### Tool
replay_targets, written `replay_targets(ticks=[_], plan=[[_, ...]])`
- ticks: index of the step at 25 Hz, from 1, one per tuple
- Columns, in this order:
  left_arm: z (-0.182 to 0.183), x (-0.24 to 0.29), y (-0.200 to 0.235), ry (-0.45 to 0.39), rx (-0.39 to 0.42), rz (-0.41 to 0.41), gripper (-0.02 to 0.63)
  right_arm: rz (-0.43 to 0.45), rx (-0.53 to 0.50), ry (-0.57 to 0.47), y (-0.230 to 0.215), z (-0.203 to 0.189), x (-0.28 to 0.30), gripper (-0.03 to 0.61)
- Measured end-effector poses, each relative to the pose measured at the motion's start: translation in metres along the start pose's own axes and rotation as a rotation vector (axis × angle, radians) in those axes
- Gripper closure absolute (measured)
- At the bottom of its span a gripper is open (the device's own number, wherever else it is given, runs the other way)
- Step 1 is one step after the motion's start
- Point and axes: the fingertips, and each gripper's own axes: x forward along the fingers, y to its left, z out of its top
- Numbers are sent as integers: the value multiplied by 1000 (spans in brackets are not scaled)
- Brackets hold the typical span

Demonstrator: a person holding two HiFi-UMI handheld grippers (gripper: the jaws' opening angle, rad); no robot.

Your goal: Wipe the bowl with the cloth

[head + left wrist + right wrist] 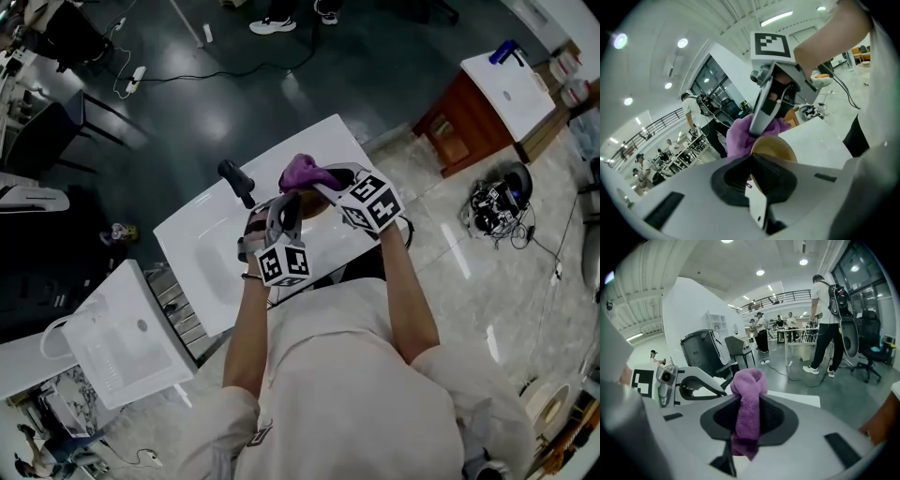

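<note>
A tan wooden bowl [772, 149] is held up over the white basin top [202, 246], with my left gripper [751, 163] shut on its rim. In the head view the bowl [315, 208] shows only partly, between the two grippers. A purple cloth [748, 401] is bunched between the jaws of my right gripper [747, 397], which is shut on it. In the left gripper view the cloth [739, 137] lies against the bowl's far edge. From above, the left gripper [286, 214] is just left of the right gripper [321, 185], with the cloth [305, 172] sticking out beyond them.
A black faucet handle [236, 180] stands on the basin top left of the grippers. Another white basin top [112, 342] lies at lower left. A wooden cabinet with a white top [487, 103] stands at upper right. People and chairs fill the hall behind.
</note>
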Motion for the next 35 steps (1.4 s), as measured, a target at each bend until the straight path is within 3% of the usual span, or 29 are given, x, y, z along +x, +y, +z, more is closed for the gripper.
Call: replay_targets(ticks=[11, 19, 25, 31, 35], plan=[[-7, -7, 24, -86, -416, 12, 600, 17, 149, -77, -18, -5, -19, 488], [-23, -1, 33, -125, -767, 5, 600, 25, 185, -92, -25, -14, -26, 488], [-38, 3, 39, -174, -1069, -10, 600, 83, 178, -98, -20, -15, -29, 488], [-42, 5, 45, -205, -1219, -9, 600, 130, 160, -100, -13, -22, -28, 488], [-42, 8, 49, -218, -1296, -4, 600, 177, 96, -62, -1, -29, -24, 488]])
